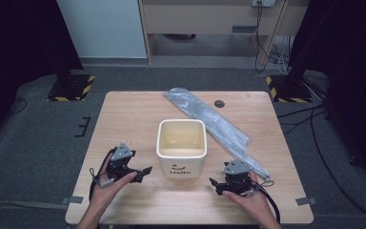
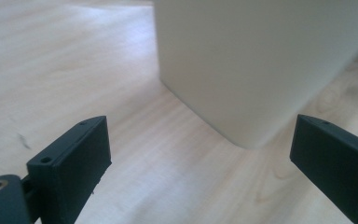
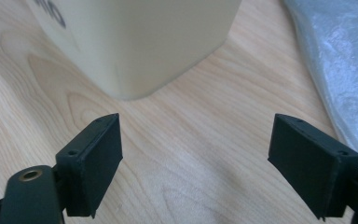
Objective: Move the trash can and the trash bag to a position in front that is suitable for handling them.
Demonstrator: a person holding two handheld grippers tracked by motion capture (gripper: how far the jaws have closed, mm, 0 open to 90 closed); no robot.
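While the cream square plastic bin (image 1: 181,148) stands upright near the middle of the light wooden table (image 1: 124,114), both tools sit on either side of its front face. The left gripper (image 1: 143,171) has its jaws spread wide, with nothing between them; the bin corner (image 2: 242,84) lies just ahead, apart from the pads. The right gripper (image 1: 214,183) is likewise spread and empty, near the bin (image 3: 135,46). A crumpled grey plastic bag (image 1: 214,121) lies beside the bin, toward the right gripper.
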